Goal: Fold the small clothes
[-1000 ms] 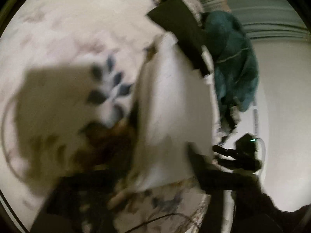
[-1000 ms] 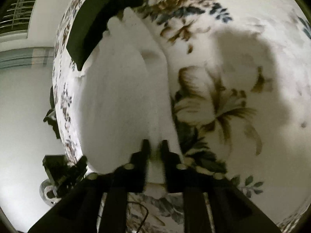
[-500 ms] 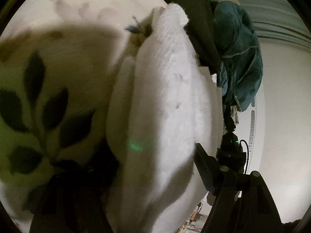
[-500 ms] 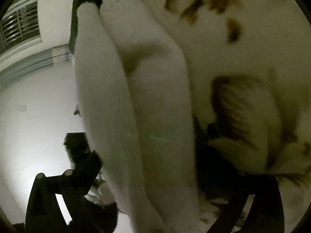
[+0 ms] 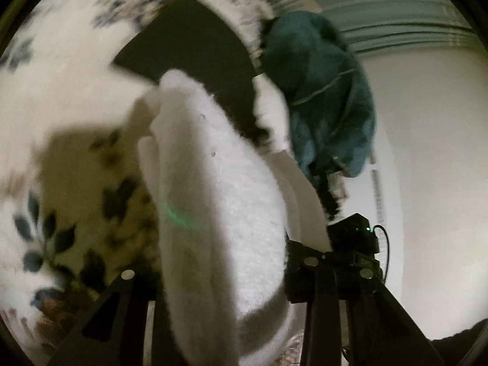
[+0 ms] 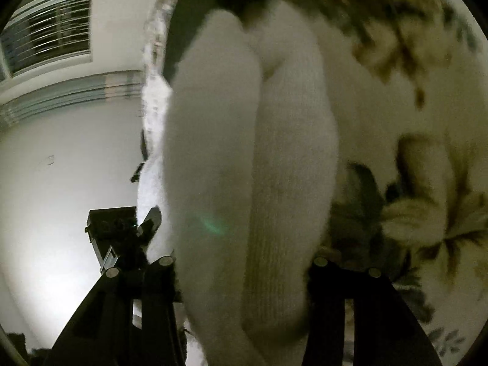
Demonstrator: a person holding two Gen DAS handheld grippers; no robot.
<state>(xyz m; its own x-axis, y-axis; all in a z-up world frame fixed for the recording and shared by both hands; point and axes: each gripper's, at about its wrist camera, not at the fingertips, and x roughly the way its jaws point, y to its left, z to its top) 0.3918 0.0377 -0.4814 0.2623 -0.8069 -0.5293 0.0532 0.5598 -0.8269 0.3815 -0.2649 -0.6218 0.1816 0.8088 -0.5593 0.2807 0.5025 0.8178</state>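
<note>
A white knitted cloth (image 5: 213, 201) fills the middle of the left wrist view, doubled over on the floral sheet (image 5: 61, 97). It lies between the wide-apart fingers of my left gripper (image 5: 219, 277), which is open around it. In the right wrist view the same white cloth (image 6: 244, 167) shows two thick folded layers. It lies between the spread fingers of my right gripper (image 6: 241, 262), also open. Whether the pads touch the cloth is hidden.
A black folded garment (image 5: 189, 48) lies beyond the white cloth on the sheet; it also shows in the right wrist view (image 6: 195, 15). A teal garment (image 5: 323, 91) hangs at the bed's edge. A black device with a green light (image 5: 357, 238) stands beside a white wall.
A second ago my right gripper was shut on the cloth's edge; both grippers now stand open around the folded cloth. The left view has pulled back a little since half a second ago.
</note>
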